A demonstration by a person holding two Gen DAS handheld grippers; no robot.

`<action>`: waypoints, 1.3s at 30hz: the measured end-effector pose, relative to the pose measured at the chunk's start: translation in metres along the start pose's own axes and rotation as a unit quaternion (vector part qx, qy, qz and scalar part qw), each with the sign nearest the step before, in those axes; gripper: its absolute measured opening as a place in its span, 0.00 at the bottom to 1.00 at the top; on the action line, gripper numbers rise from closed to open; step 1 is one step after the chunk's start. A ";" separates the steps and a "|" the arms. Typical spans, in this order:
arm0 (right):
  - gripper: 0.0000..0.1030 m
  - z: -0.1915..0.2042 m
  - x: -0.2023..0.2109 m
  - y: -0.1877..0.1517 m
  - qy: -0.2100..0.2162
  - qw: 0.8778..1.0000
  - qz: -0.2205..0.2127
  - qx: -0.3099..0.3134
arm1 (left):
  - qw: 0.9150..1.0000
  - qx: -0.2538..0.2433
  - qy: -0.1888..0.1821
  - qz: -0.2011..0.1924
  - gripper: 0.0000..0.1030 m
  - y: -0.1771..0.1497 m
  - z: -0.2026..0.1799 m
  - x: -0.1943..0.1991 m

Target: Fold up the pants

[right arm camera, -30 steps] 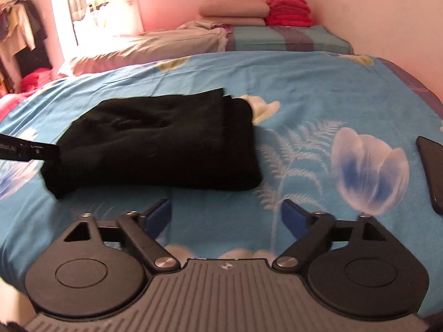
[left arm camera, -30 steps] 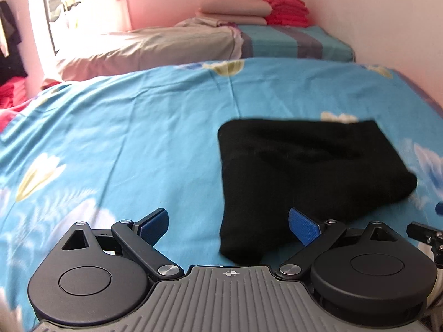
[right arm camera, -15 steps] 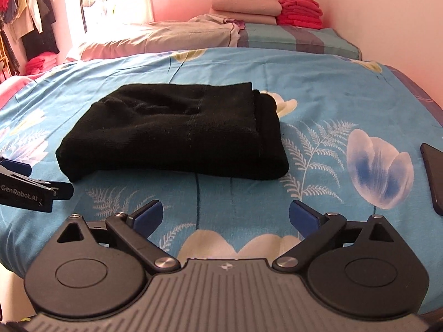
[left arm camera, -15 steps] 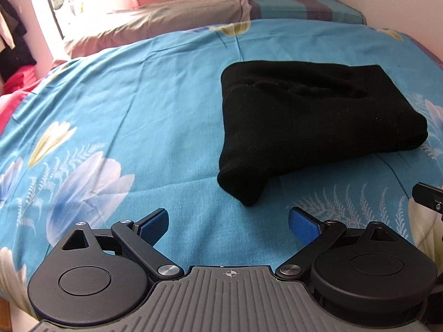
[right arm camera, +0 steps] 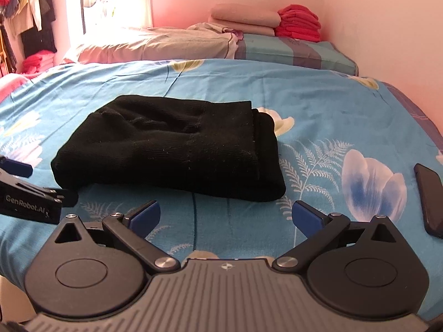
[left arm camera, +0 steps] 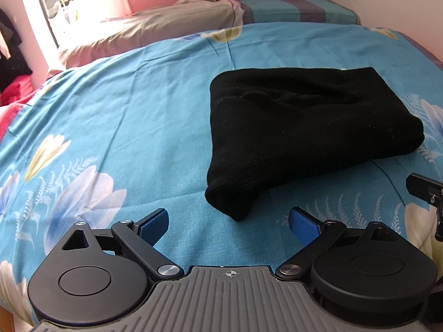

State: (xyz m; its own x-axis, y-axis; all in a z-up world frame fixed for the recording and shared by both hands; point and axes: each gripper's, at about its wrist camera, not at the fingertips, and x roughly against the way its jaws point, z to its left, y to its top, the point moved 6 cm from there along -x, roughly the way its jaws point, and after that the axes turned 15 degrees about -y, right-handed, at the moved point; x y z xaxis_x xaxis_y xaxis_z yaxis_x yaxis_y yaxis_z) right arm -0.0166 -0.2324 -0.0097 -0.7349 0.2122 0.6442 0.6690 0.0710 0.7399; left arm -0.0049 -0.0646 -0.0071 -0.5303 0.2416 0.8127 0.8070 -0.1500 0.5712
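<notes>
The black pants (left arm camera: 301,132) lie folded in a compact rectangle on the blue flowered bedspread (left arm camera: 124,110); they also show in the right wrist view (right arm camera: 177,149). My left gripper (left arm camera: 228,222) is open and empty, hovering just short of the bundle's near left corner. My right gripper (right arm camera: 225,215) is open and empty, a little back from the bundle's near edge. The left gripper's fingers show at the left edge of the right wrist view (right arm camera: 27,193), and part of the right gripper shows at the right edge of the left wrist view (left arm camera: 426,191).
A black phone (right arm camera: 430,199) lies on the bedspread at the right. Folded beige and red blankets (right arm camera: 265,22) are stacked on a second bed by the far wall. Clothes (right arm camera: 30,25) hang at the far left. A wall runs along the right.
Both grippers have pulled back from the pants toward the near bed edge, staying open. The folded pants have not moved.
</notes>
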 end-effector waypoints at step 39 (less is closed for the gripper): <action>0.99 0.007 -0.017 0.005 0.033 0.999 0.007 0.013 | 1.000 0.001 0.007 0.013 1.00 0.011 -0.001 -0.011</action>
State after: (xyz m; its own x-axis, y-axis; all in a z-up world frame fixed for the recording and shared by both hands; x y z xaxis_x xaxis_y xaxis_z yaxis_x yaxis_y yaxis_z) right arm 0.0000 -0.2294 -0.0188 -0.7310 0.1479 0.6661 0.6809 0.0943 0.7263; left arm 0.0093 -0.0694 -0.0099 -0.5128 0.2234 0.8289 0.8212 -0.1540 0.5495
